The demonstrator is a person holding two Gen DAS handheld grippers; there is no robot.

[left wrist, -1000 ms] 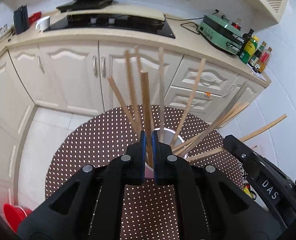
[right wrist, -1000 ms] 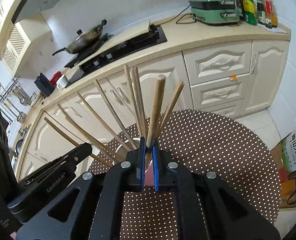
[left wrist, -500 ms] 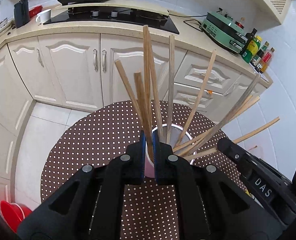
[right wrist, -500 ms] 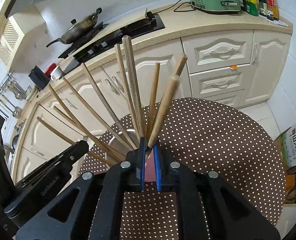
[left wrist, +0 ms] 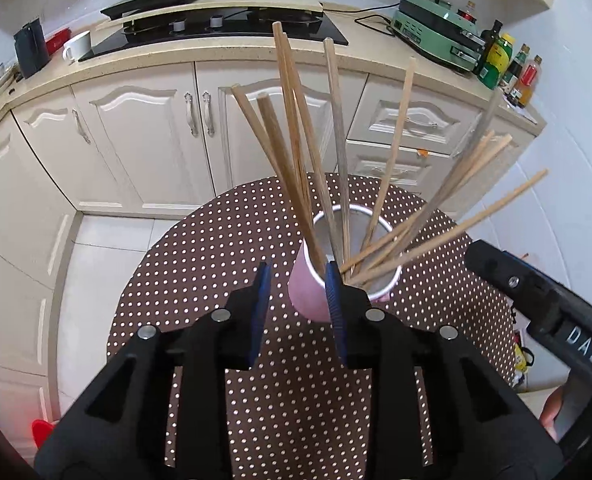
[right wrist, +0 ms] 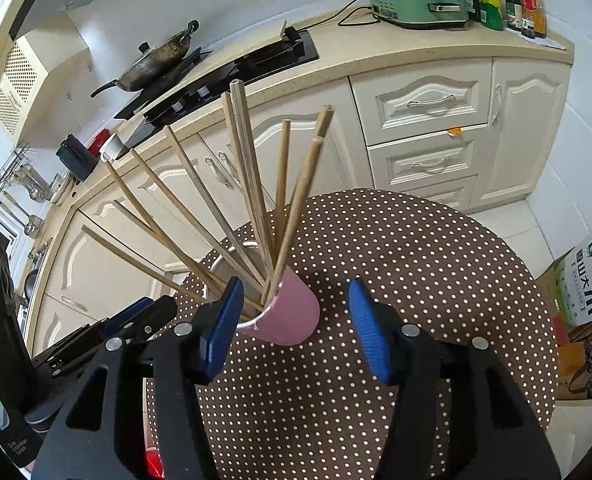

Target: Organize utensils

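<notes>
**Wooden chopsticks loose in the pink cup**

Wooden chopsticks fan out of a pink cup standing on the brown polka-dot table. "DAS" shows on the right gripper's body in the left wrist view (the box by the floor carries Chinese print). A second ago each gripper pinched one chopstick; now the left gripper and right gripper are spread wide, holding nothing. Cream cabinets and a black hob stand behind.
</notes>
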